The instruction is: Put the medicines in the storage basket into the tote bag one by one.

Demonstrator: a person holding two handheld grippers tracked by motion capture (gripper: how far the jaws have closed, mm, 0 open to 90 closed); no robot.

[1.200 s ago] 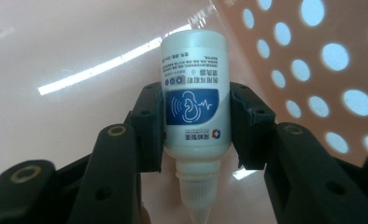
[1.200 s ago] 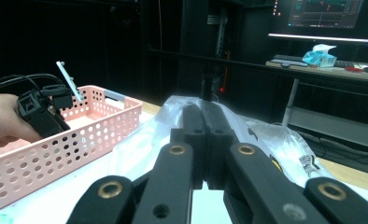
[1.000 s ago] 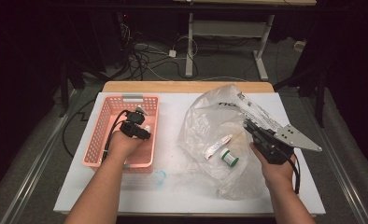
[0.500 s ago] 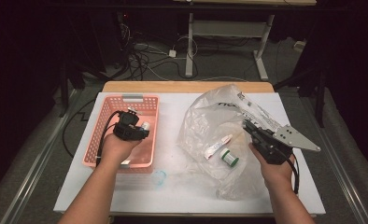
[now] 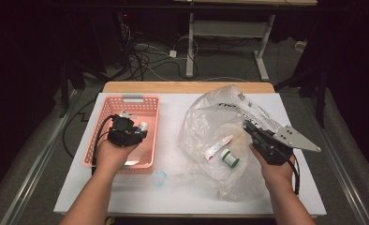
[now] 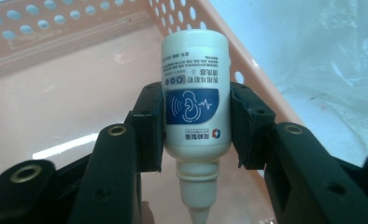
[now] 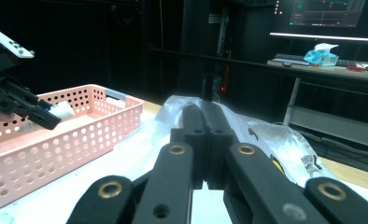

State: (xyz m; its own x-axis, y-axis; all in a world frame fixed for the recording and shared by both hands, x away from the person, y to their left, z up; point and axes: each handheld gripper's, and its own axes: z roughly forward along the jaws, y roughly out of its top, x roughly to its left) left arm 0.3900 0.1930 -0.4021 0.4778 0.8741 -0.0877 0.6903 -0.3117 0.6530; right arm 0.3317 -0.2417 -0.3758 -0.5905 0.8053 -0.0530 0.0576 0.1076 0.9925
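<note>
Two grippers: left gripper [image 6: 196,135] clamps a white bottle [image 6: 195,93] over the pink basket [image 5: 147,154]; right gripper [image 7: 204,140] closed, pinching the plastic bag [image 5: 206,126].

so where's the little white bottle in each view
high view: white bottle in the left gripper, above the pink basket.
left gripper view: centre, clamped between the fingers, nozzle toward the camera.
right gripper view: far left, above the basket.
shared landmark: the pink basket.
</note>
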